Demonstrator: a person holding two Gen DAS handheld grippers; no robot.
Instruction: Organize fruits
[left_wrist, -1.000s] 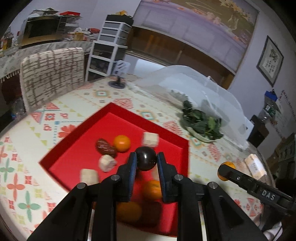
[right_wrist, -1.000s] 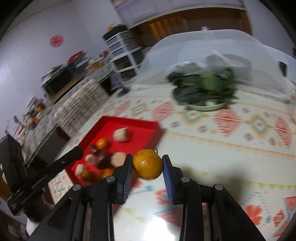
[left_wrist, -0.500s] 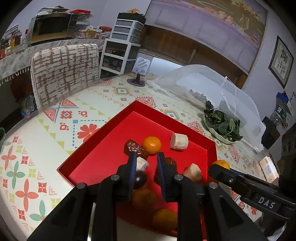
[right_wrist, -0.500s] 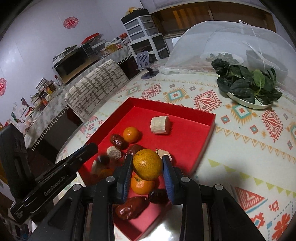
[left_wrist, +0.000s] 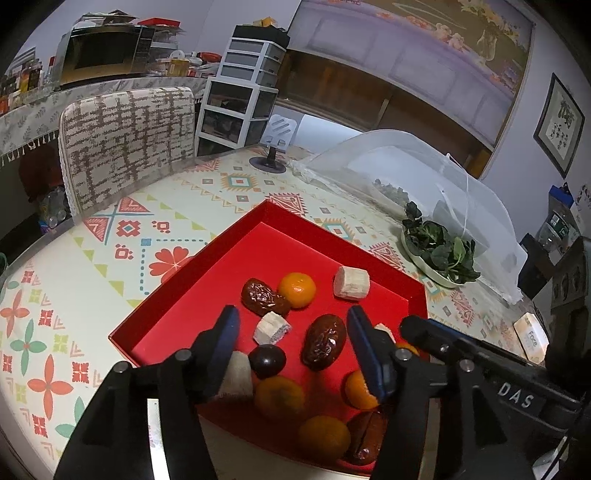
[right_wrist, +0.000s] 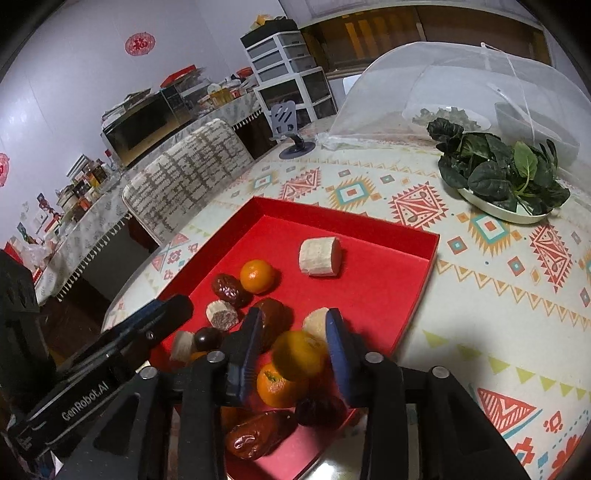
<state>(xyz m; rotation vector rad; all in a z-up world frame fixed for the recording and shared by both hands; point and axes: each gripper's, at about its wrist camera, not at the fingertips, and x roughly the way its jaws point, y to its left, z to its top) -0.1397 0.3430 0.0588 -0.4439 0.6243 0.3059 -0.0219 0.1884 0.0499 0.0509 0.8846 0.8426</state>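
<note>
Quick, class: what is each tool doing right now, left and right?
Left tool: opening, holding nothing; dark fruit lies in the red tray.
Right tool: opening, orange between its fingers, apparently released.

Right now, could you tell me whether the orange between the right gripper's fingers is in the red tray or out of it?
In. The orange hangs blurred over the red tray, between the opening right gripper.

tray (right_wrist: 424, 266) far half: clear | near half: crowded fruit | beyond: mesh cover (right_wrist: 461, 85)
</note>
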